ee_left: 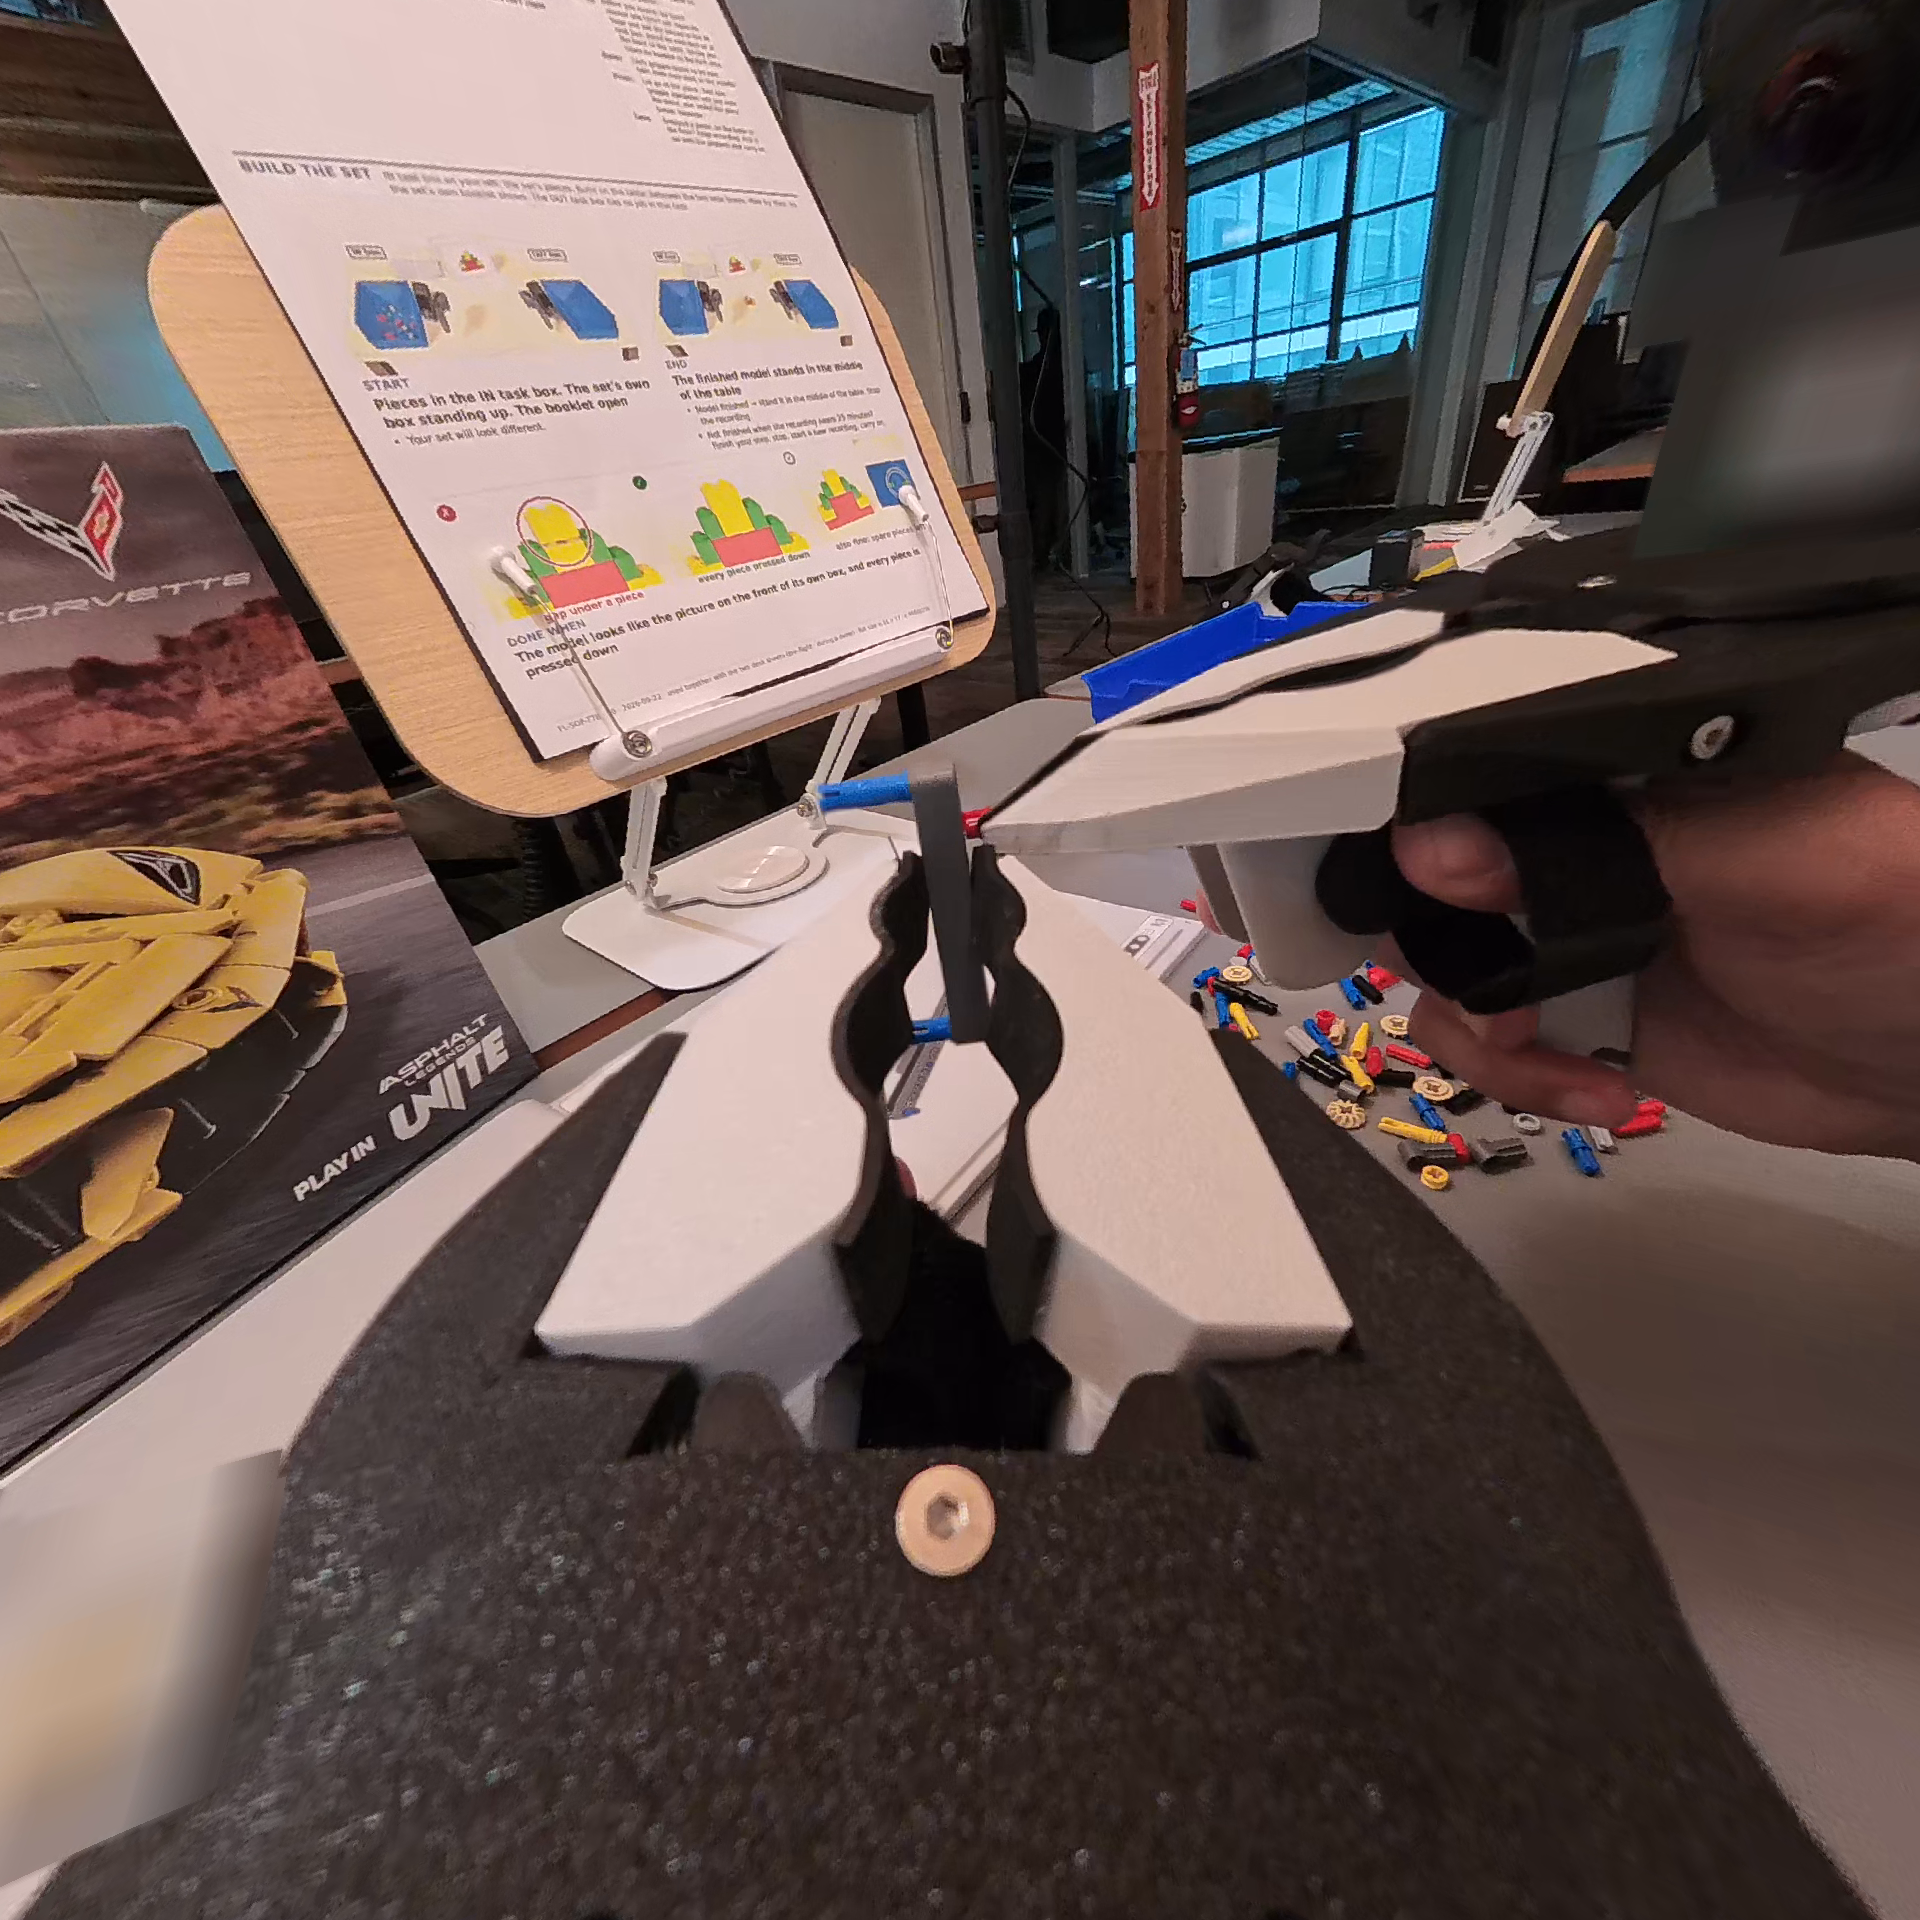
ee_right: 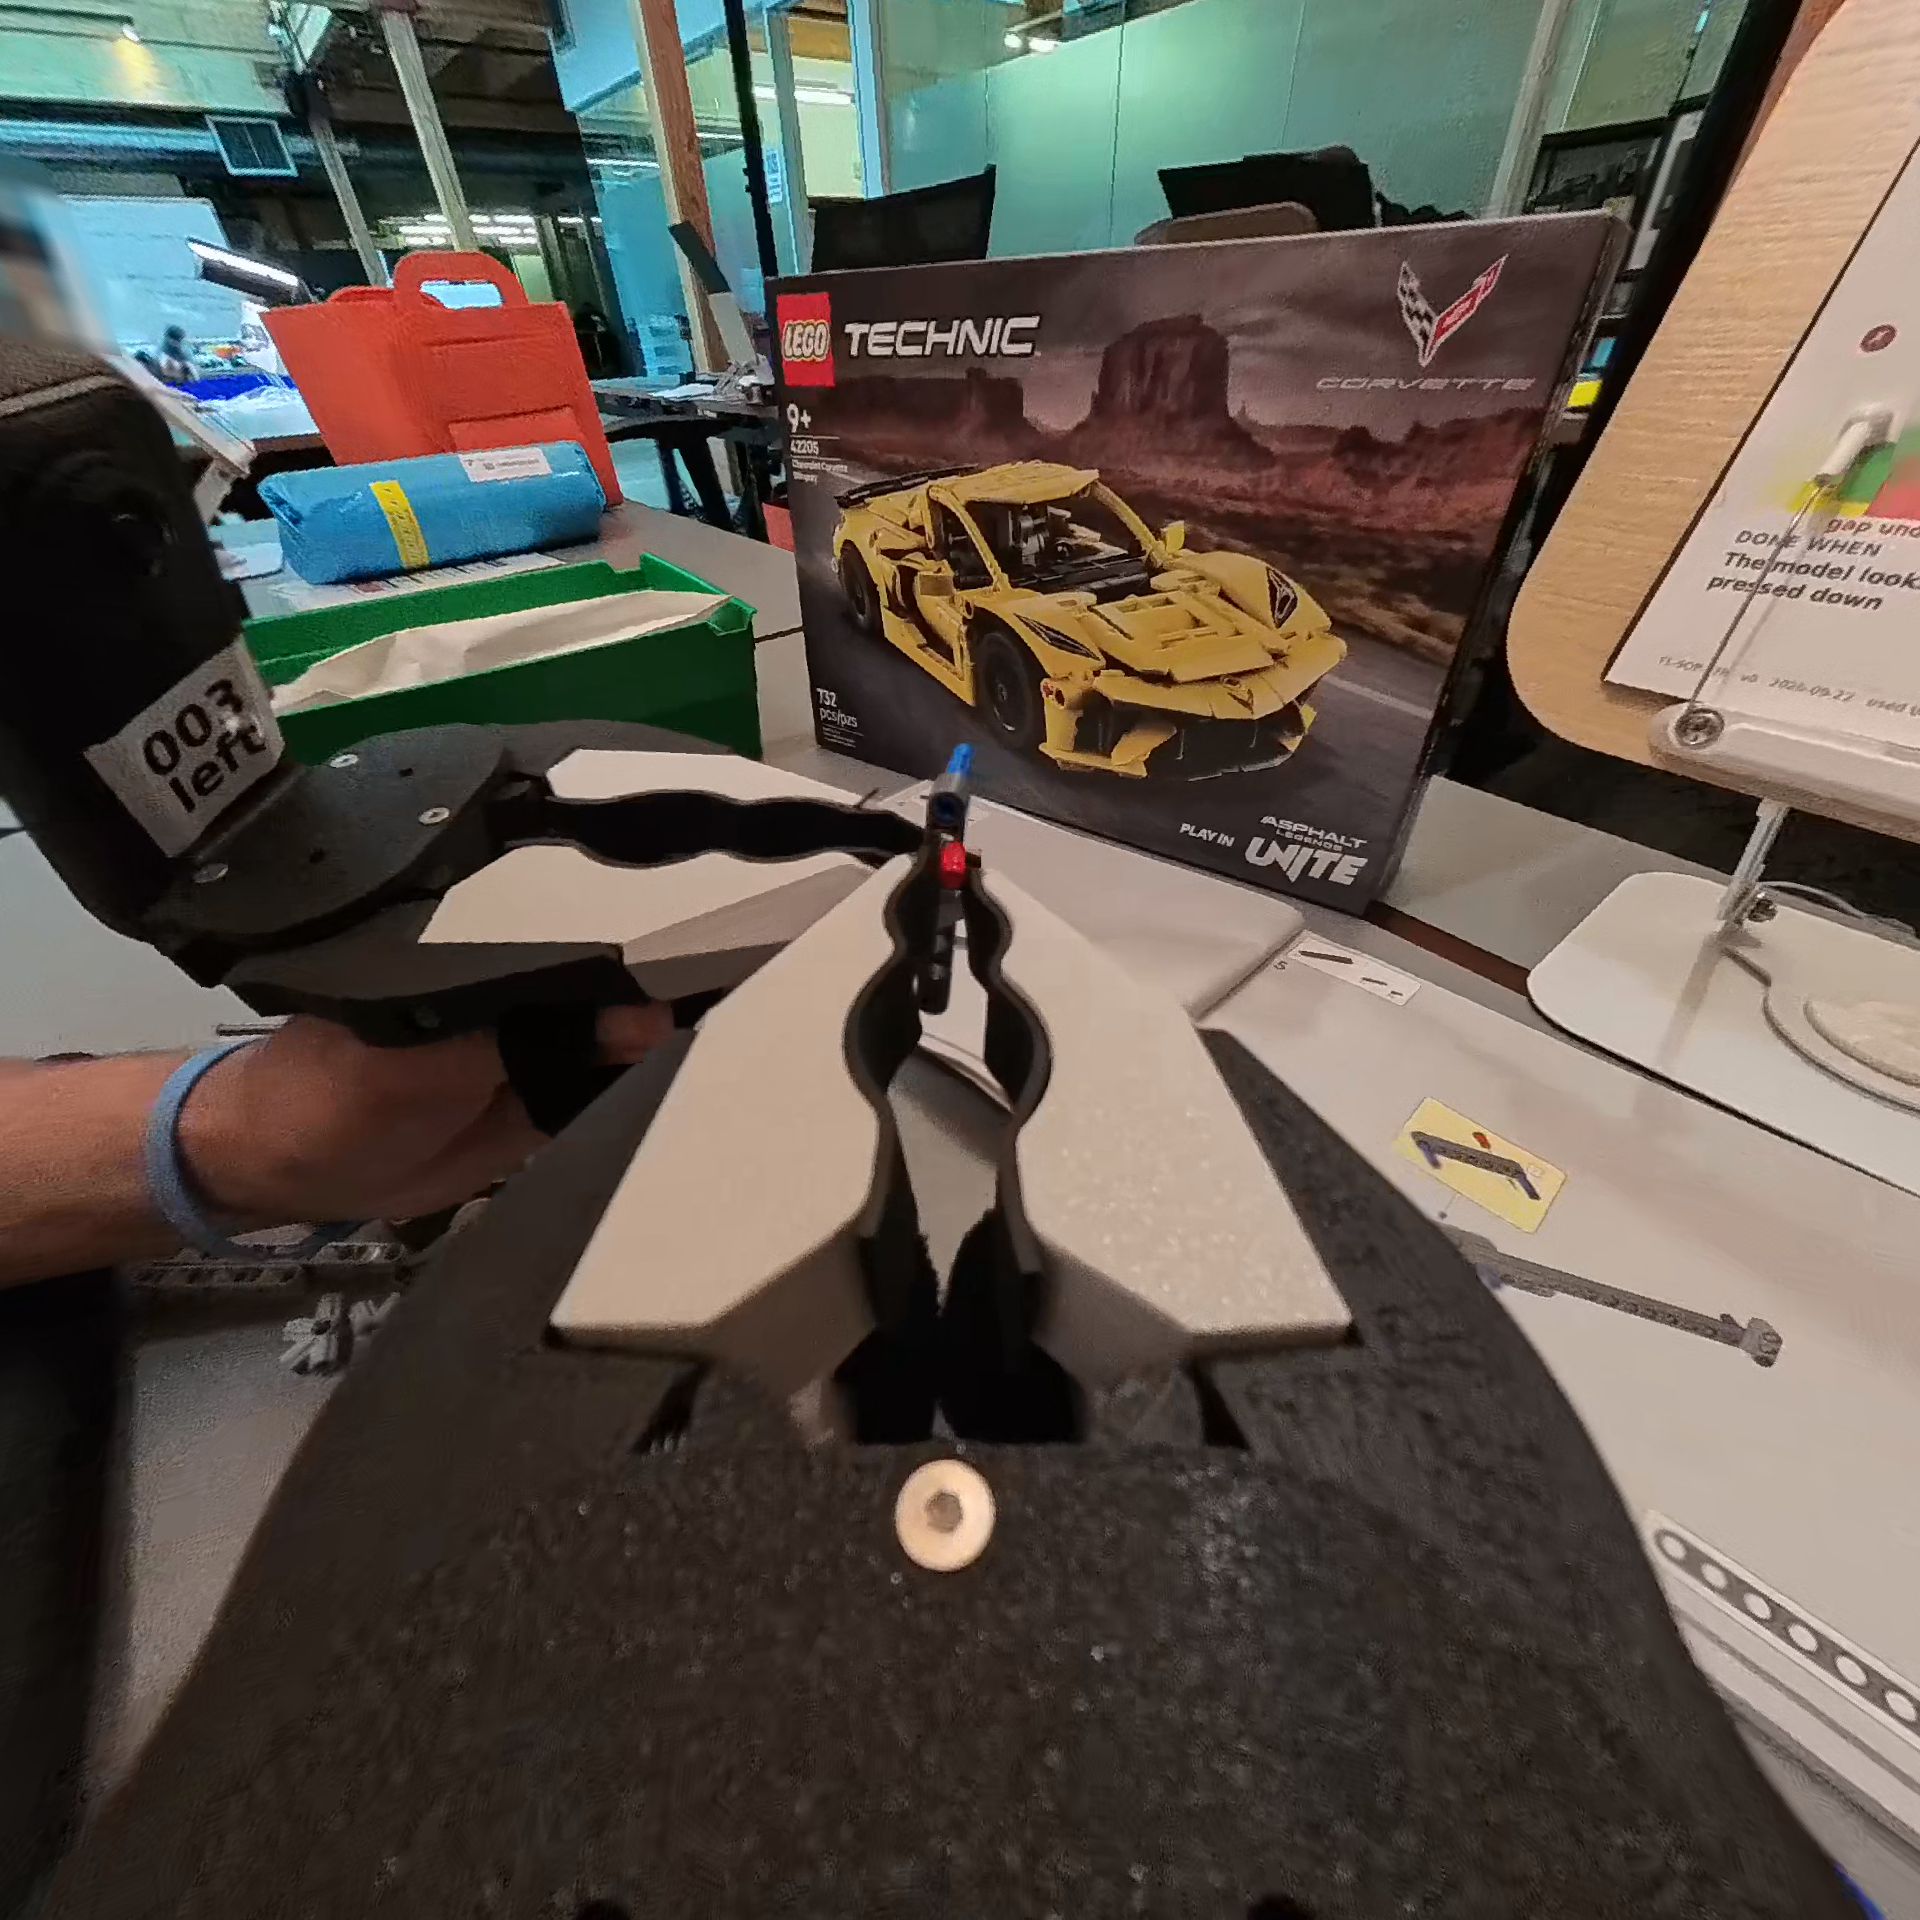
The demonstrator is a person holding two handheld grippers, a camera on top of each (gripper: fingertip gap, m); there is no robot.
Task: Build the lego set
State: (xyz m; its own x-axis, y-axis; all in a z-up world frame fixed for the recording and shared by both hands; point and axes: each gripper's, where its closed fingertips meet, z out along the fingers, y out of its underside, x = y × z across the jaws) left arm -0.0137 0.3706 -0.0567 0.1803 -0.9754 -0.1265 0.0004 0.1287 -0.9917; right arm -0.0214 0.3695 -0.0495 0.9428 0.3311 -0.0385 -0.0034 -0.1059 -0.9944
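The left gripper point(ee_left: 951, 894) is closed on a dark grey Technic beam point(ee_left: 954, 914), which stands upright between its wavy black pads, held clear above the table. A blue pin point(ee_left: 864, 795) sticks out of the beam's top end to the left, a second blue pin point(ee_left: 930, 1029) out of its lower end, and a red pin point(ee_left: 974, 823) shows on the beam's right face near the top. The right gripper point(ee_left: 992, 826) comes in from the right with its tip at that red pin; in the right wrist view its own jaws point(ee_right: 940, 883) are nearly together around the red pin point(ee_right: 951, 862), with the beam point(ee_right: 938, 935) seen edge-on between them and the left gripper point(ee_right: 904, 831) reaching in from the left. Beneath both lies the open instruction booklet point(ee_right: 1662, 1299) on a pale grey table point(ee_left: 1714, 1351). To the right of the booklet a heap of small loose pieces point(ee_left: 1403, 1081), red, blue, yellow, black and tan, is scattered on the tabletop. Behind, the set's box point(ee_right: 1143, 571) with a yellow car on it stands upright, and beside it a wooden document stand point(ee_left: 312, 520) holds a printed sheet point(ee_left: 582, 364). Farther off sit a green bin point(ee_right: 582, 665), a blue wrapped parcel point(ee_right: 436, 520), an orange bag point(ee_right: 436, 353) and a blue bin point(ee_left: 1174, 655), with a wooden post point(ee_left: 1158, 312) and large windows point(ee_left: 1309, 249) at the back of the room.
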